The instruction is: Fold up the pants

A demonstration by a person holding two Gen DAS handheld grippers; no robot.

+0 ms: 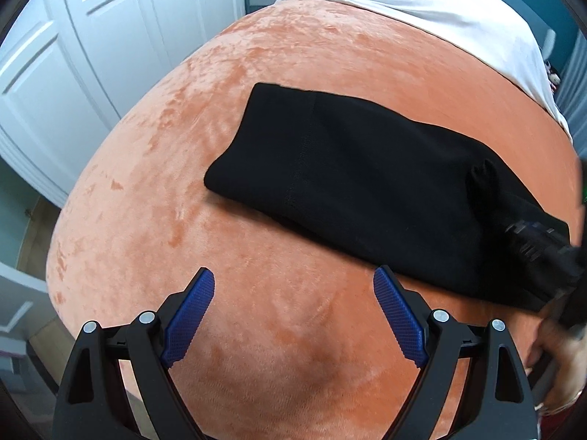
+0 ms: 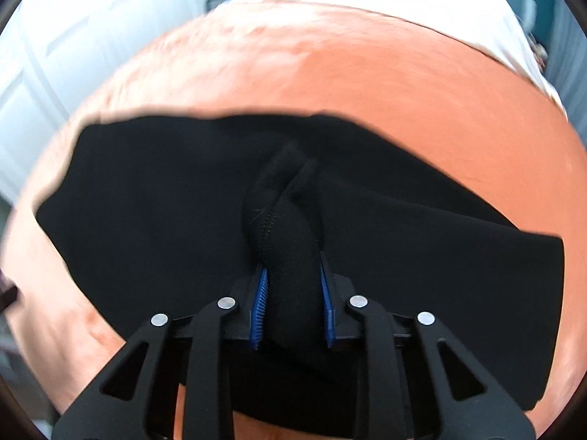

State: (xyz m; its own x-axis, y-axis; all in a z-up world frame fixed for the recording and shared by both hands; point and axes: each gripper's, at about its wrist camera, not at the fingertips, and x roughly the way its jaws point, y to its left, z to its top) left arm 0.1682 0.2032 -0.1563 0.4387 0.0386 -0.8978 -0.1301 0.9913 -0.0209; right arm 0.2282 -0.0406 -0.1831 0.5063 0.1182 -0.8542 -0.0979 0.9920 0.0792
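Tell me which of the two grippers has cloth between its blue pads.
The right gripper: its pads pinch a bunched fold of the black pants. The left gripper stands wide open over the bare orange blanket, holding nothing.

Both views are bright and evenly lit by soft, diffuse light; no hard shadows fall on the orange blanket (image 1: 293, 55). Its pile shows pale sheen patches toward the far edge of the bed. The black pants (image 1: 367, 190) read as a near-featureless dark mass, with only faint seam detail. The left wrist view is sharp from the blue fingers (image 1: 400, 315) to the white wardrobe doors (image 1: 91, 36). The right wrist view is motion-blurred: the pants outline (image 2: 146, 201) smears, and the white sheet (image 2: 403, 3) is washed out. Fisheye distortion bulges the bed into a dome, and dark vignetting occupies the corners.
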